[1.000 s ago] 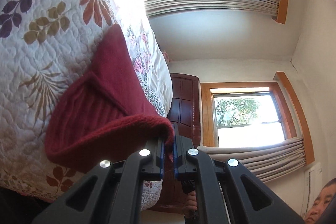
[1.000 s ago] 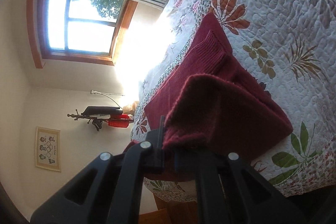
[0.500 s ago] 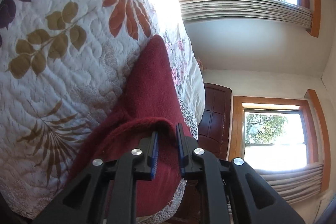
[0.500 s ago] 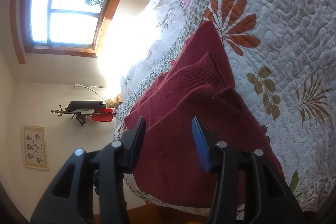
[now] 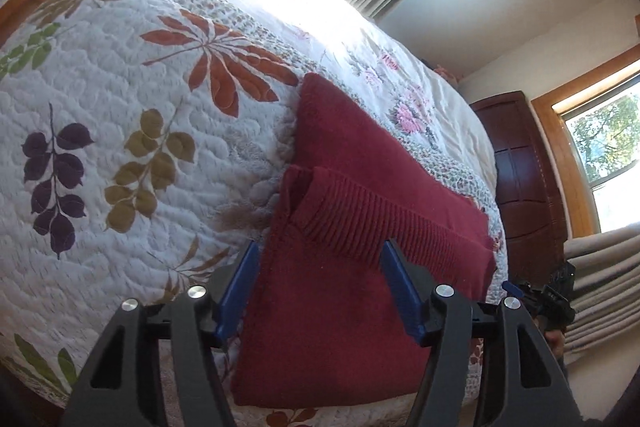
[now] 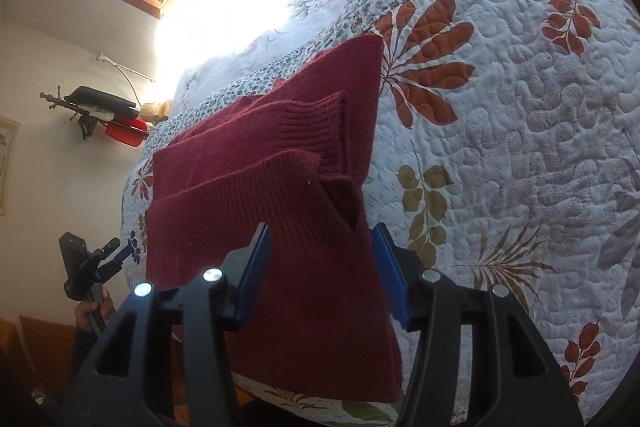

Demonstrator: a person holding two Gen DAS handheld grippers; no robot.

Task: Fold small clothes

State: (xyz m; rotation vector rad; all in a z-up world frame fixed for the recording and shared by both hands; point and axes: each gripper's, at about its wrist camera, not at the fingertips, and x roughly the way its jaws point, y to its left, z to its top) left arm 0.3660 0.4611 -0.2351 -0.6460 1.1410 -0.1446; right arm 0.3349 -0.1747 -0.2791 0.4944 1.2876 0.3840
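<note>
Fold's down, both my left tongs and right tongs gape empty over the maroon sweater, probably needs smoothing next.

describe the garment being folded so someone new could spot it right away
Start from the bed with the white quilt printed with coloured leaves. Near its front edge lies a dark red knit sweater, folded into a rough rectangle, a ribbed band across its top. It is the only solid-coloured thing on the patterned quilt.

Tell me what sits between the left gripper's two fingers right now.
The folded red sweater on the quilt lies between the open fingers of the left gripper, untouched; left wrist view.
</note>
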